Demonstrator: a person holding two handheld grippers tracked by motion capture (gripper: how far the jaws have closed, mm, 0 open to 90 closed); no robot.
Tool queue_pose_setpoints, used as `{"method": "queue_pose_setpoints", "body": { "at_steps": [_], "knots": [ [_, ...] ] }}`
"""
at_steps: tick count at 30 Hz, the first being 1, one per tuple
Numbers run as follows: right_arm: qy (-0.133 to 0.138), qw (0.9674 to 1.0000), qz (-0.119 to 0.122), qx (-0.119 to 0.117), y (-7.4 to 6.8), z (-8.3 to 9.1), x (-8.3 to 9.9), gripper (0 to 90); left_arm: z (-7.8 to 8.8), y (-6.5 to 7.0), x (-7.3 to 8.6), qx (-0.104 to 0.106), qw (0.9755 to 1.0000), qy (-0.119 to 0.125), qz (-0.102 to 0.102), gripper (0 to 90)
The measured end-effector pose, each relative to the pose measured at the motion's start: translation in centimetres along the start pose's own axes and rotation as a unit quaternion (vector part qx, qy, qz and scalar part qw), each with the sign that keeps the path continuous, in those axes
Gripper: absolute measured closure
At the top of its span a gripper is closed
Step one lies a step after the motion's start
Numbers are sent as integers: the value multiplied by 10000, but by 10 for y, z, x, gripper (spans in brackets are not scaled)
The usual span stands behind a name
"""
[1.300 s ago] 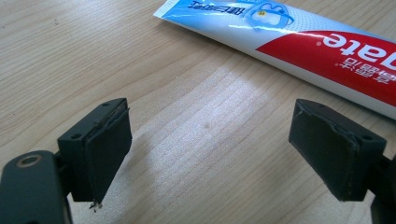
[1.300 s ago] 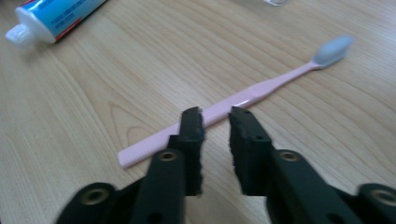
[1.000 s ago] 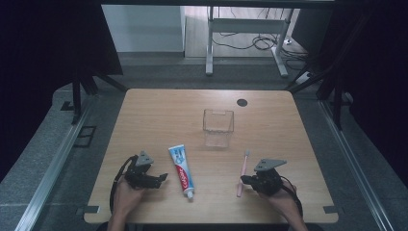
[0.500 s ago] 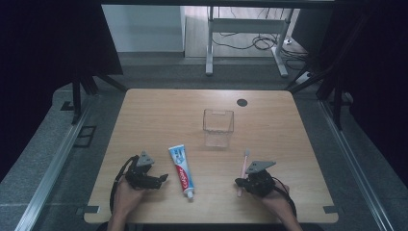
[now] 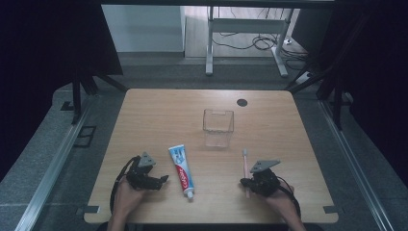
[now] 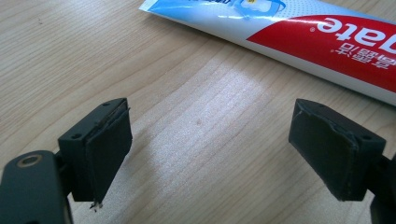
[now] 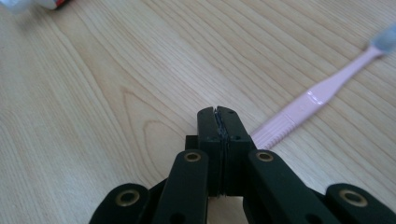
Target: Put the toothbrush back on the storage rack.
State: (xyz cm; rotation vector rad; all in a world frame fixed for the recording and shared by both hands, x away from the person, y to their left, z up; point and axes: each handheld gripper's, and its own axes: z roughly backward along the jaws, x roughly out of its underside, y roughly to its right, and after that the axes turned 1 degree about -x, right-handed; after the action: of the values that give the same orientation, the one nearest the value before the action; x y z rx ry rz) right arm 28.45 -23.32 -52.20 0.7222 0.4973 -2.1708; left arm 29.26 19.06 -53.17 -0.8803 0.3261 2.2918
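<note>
The table (image 5: 159, 120) is a pale wood-grain top with rounded corners and a small dark round hole (image 5: 242, 102) near its far right. Grey floor surrounds it, dark curtains hang on both sides, and beyond the far edge stand a white panel and a metal frame with loose cables.

At the near left, the left gripper (image 5: 156, 180) rests low on the table in a hand, its black, flat-padded fingers (image 6: 103, 151) wide apart with bare wood between them. Just right of it lies the toothpaste (image 5: 181, 168), a smooth flat tube, white and blue at its far end, red toward the small cap at the near end; the fingers do not touch it.

Farther off, past the table's middle, stands a box (image 5: 218, 126), clear, square and open-topped.

Right of the tube, the toothbrush (image 5: 245, 163) lies flat, a slim pink handle with ribbed grip, its head pointing far. At the near right, the right gripper (image 5: 245, 182) sits just beside the handle's near end, its fingers (image 7: 209, 140) pressed together on nothing; whether they touch the handle I cannot tell.
</note>
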Motion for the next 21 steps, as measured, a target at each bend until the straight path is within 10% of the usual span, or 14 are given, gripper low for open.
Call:
{"method": "queue_pose_setpoints", "body": {
  "at_steps": [21],
  "knots": [
    [1,9986,-430,303,27,24,16,889,-1,3,-1,-44,9998,-53,-163,136]
  ]
}}
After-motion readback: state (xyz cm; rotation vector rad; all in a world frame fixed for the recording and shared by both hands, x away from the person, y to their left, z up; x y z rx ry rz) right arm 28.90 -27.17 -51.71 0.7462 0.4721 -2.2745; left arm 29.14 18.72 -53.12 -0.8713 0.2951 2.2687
